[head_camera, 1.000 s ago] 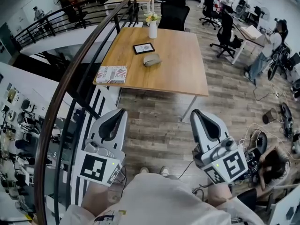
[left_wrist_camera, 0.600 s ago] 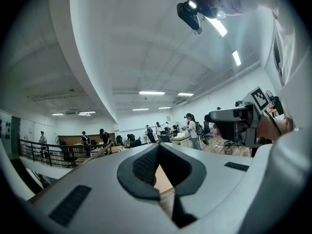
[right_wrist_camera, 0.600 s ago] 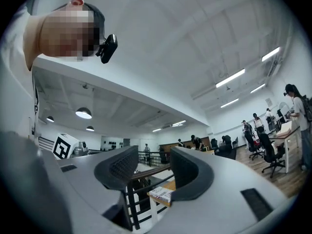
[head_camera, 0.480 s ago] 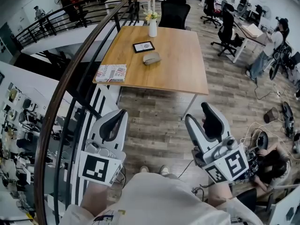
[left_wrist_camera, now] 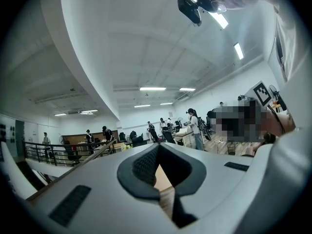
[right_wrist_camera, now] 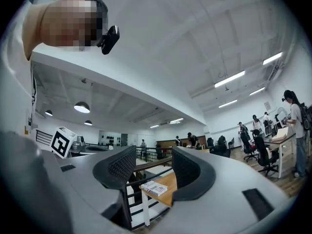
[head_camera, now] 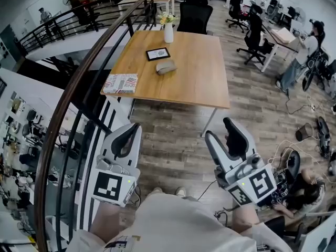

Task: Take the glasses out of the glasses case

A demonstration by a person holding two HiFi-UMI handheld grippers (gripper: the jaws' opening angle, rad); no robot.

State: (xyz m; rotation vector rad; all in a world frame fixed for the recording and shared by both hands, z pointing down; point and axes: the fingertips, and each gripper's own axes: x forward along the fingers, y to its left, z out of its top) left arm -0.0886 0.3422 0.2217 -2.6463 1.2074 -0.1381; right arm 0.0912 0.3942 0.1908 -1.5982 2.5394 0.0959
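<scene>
The glasses case (head_camera: 166,66), a small grey-brown oval pouch, lies closed in the middle of the wooden table (head_camera: 199,83), far ahead of both grippers. My left gripper (head_camera: 133,127) is held low near my body, its jaws shut with nothing in them; the left gripper view shows its tips (left_wrist_camera: 158,149) meeting. My right gripper (head_camera: 220,128) hovers over the floor short of the table, jaws opening, nothing between them. In the right gripper view (right_wrist_camera: 153,164) the table edge shows through the gap. No glasses are visible.
On the table are a tablet (head_camera: 158,53), a white vase with flowers (head_camera: 168,31) and a patterned book (head_camera: 119,83) at the near left corner. A curved railing (head_camera: 79,88) runs along the left. Office chairs (head_camera: 194,14) stand behind the table; cables and people are at right.
The right gripper's jaws went from shut to wide apart. Both grippers drifted slightly, and the table sits a little further left in view.
</scene>
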